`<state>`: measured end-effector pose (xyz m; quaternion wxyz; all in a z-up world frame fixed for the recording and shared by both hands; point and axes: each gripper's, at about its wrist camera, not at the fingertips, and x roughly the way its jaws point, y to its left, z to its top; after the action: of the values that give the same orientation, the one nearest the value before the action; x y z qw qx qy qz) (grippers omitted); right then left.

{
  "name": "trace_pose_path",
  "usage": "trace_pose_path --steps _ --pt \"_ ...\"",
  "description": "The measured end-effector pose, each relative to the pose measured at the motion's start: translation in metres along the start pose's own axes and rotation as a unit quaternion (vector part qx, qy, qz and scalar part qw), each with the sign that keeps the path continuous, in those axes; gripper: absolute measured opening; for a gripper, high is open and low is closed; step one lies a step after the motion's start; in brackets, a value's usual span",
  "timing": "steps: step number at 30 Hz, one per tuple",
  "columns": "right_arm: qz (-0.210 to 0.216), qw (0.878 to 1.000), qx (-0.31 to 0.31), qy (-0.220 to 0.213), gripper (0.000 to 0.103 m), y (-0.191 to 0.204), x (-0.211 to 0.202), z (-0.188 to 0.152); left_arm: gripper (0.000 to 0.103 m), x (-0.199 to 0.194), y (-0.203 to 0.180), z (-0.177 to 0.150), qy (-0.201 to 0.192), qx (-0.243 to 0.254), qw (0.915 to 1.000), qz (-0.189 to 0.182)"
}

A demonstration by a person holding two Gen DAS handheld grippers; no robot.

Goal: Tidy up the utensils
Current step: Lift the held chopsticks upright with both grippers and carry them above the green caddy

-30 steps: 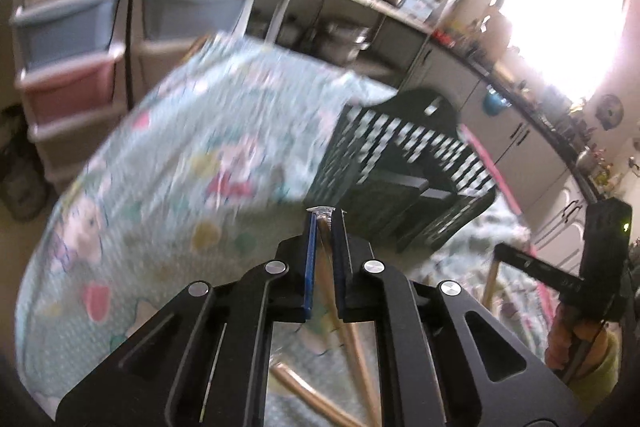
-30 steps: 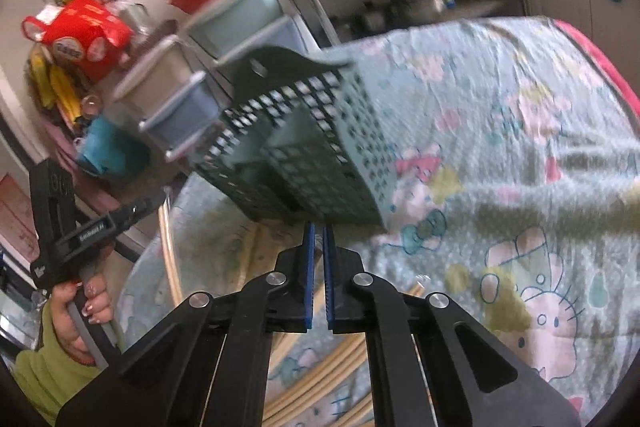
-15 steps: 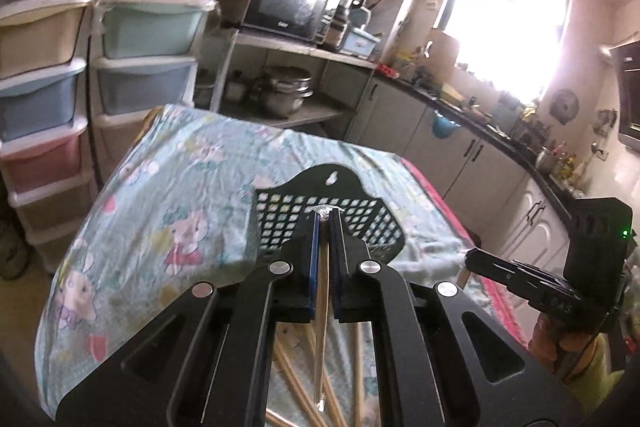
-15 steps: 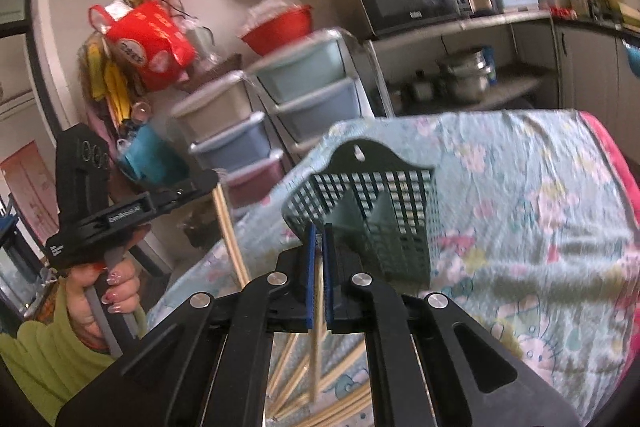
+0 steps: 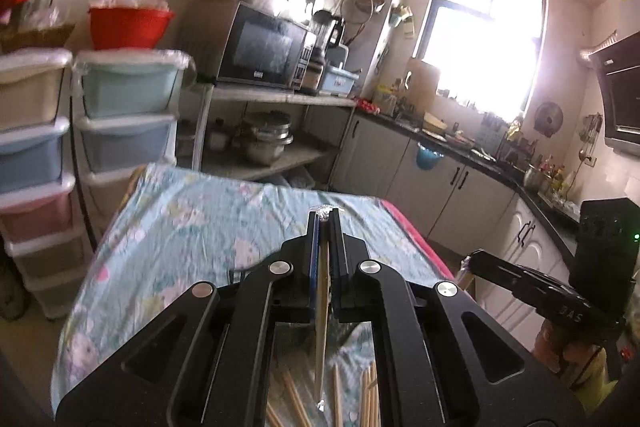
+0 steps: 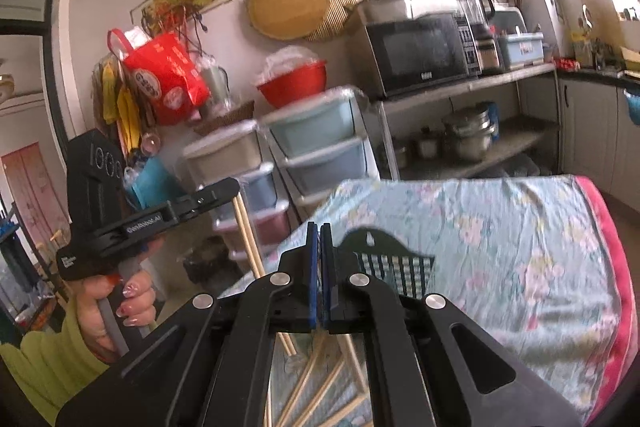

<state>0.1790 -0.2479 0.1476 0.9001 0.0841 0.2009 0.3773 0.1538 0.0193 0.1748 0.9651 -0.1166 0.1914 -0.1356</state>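
Note:
My left gripper (image 5: pixel 326 217) is shut on a wooden chopstick (image 5: pixel 322 307) that hangs down between its fingers; it also shows in the right wrist view (image 6: pixel 248 235), held in the air left of the table. My right gripper (image 6: pixel 319 227) is shut; a thin chopstick (image 6: pixel 320 343) shows just below its pads, but the grip itself is hidden. The dark green utensil basket (image 6: pixel 390 259) stands on the table just beyond the right gripper. Several loose chopsticks lie on the cloth below both grippers (image 5: pixel 370 399) (image 6: pixel 316 391).
The table carries a light blue cartoon-print cloth (image 5: pixel 208 223) with a pink edge (image 6: pixel 616 267). Plastic drawer towers (image 5: pixel 124 115) stand beyond the table's far left corner. A shelf with a microwave (image 5: pixel 264 47) and pots, and kitchen counters (image 5: pixel 460 163), lie behind.
Both grippers have risen and tilted up from the table, so the views now show the kitchen wall. The basket has dropped out of the left wrist view.

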Motion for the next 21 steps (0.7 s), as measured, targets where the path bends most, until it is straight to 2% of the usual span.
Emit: trace_pose_path --steps 11,21 --pt "0.005 0.998 -0.007 -0.063 0.002 0.004 -0.008 0.052 0.002 -0.005 -0.014 0.042 -0.053 0.023 0.9983 0.011" --pt "-0.006 0.998 -0.008 -0.068 0.002 -0.004 0.016 0.08 0.002 0.023 0.0 0.056 -0.065 0.015 0.9963 0.054"
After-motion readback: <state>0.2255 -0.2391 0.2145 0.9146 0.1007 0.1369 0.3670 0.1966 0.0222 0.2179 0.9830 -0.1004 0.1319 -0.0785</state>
